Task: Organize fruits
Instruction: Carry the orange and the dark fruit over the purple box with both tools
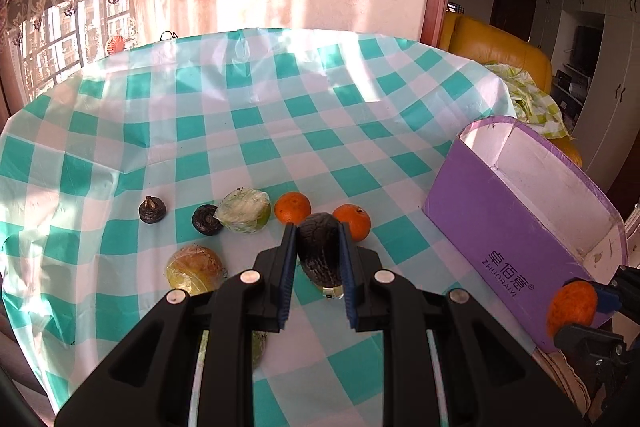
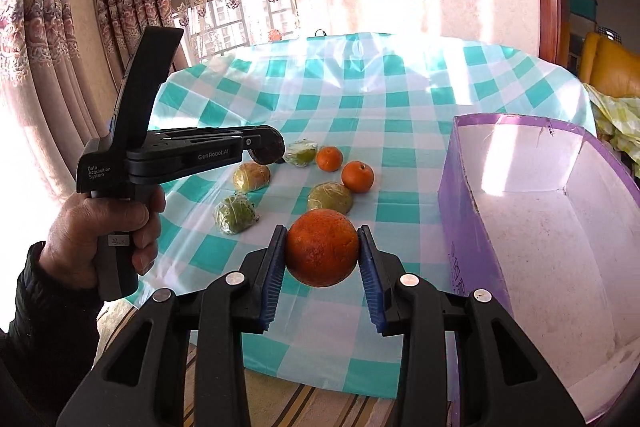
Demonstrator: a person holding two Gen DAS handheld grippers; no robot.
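Note:
My left gripper (image 1: 317, 227) is shut on a dark wrinkled fruit (image 1: 320, 255), held clear above the checked tablecloth (image 1: 280, 115). In the right wrist view that gripper (image 2: 269, 146) shows from the side in a person's hand (image 2: 104, 223). My right gripper (image 2: 322, 229) is shut on a large orange (image 2: 321, 251), lifted off the table just left of the open purple box (image 2: 560, 227). The left wrist view catches this orange (image 1: 570, 307) at the box's (image 1: 500, 219) near corner. Two small oranges (image 1: 292, 207) (image 1: 354, 221) lie on the cloth behind the dark fruit.
Two dark mushroom-like pieces (image 1: 151, 209) (image 1: 207, 220) and plastic-wrapped produce (image 1: 243, 211) (image 1: 195, 269) lie left of the oranges. More wrapped pieces (image 2: 234, 215) (image 2: 330, 198) sit near the table's front edge. A yellow armchair (image 1: 500, 51) stands behind the box.

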